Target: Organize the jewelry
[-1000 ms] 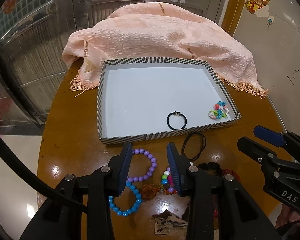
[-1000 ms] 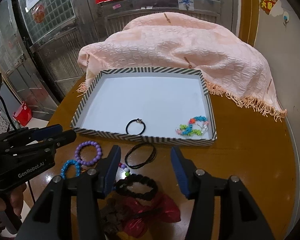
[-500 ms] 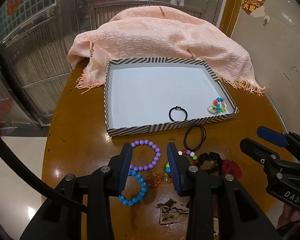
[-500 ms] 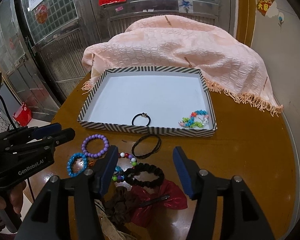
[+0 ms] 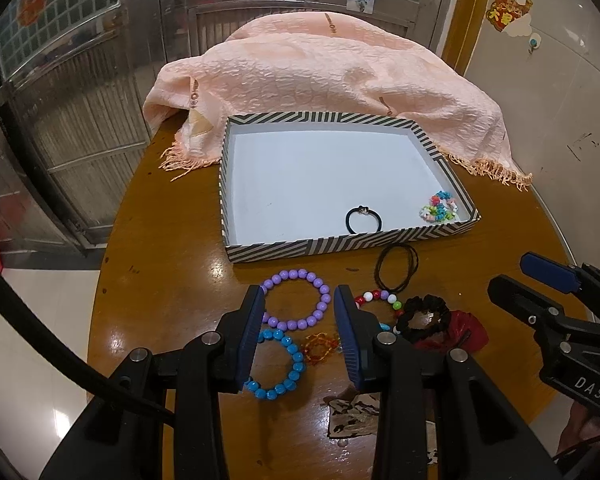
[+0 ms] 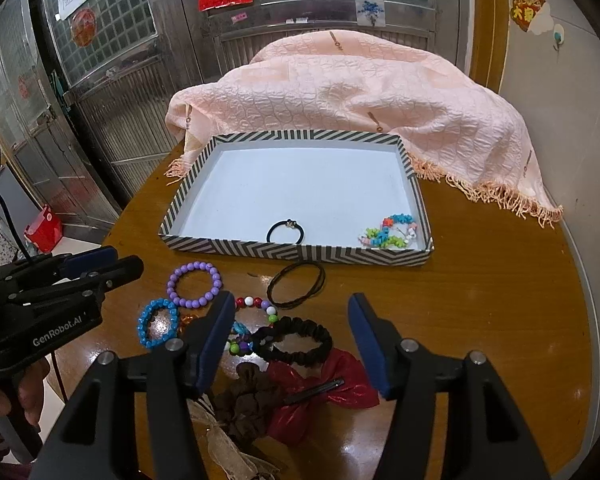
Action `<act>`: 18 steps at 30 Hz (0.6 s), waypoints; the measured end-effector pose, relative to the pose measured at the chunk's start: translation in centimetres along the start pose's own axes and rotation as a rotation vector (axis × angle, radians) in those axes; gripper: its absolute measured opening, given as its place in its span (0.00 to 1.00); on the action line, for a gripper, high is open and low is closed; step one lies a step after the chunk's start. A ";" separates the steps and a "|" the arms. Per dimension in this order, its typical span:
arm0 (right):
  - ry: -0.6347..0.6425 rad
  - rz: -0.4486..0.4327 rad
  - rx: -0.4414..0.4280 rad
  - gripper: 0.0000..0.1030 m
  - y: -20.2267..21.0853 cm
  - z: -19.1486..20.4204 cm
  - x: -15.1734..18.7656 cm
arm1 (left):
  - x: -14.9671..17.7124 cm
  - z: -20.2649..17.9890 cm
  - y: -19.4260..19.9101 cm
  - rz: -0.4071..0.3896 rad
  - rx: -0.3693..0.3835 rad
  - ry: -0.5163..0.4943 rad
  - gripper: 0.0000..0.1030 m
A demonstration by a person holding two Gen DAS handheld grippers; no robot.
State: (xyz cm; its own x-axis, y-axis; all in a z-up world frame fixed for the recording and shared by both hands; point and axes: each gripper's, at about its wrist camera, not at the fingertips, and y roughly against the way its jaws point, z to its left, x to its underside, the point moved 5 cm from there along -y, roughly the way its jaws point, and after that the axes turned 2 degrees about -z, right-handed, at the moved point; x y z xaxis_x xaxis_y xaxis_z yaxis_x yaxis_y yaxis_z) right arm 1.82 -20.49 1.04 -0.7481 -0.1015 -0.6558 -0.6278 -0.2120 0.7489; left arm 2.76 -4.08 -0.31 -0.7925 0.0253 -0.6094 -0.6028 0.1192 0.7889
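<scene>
Left cam: my left claw (image 5: 299, 322) is open, gripping nothing, lower middle, above the purple bead bracelet (image 5: 296, 303). The striped cardboard tray (image 5: 348, 244) sits mid-frame.

Right cam: my right claw (image 6: 291, 328) has just been opening, empty, over the black fabric scrunchie (image 6: 294, 342), bottom center.

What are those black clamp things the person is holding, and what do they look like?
Two hand-held black plastic tongs. The left tongs and right tongs each have two flat dark-blue padded fingers, silver pivot bolts and white lettering on the side. A black cable trails from the left one.
</scene>
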 end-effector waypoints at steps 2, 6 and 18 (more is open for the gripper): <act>0.000 -0.001 -0.001 0.60 0.1 0.1 0.0 | 0.1 0.1 0.1 0.000 -0.001 0.002 0.32; 0.000 -0.002 0.001 0.60 0.1 0.0 0.1 | 0.1 0.3 0.1 0.002 -0.002 0.006 0.32; -0.036 0.015 0.031 0.62 0.2 -1.6 0.6 | 1.3 3.2 0.0 0.034 0.006 0.062 0.32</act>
State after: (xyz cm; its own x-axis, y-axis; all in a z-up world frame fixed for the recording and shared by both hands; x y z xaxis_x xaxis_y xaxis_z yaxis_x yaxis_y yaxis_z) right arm 1.59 -22.12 0.60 -0.7647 -0.0692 -0.6407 -0.6221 -0.1801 0.7619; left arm 1.98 -0.82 -1.35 -0.8168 -0.0322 -0.5760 -0.5750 0.1253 0.8085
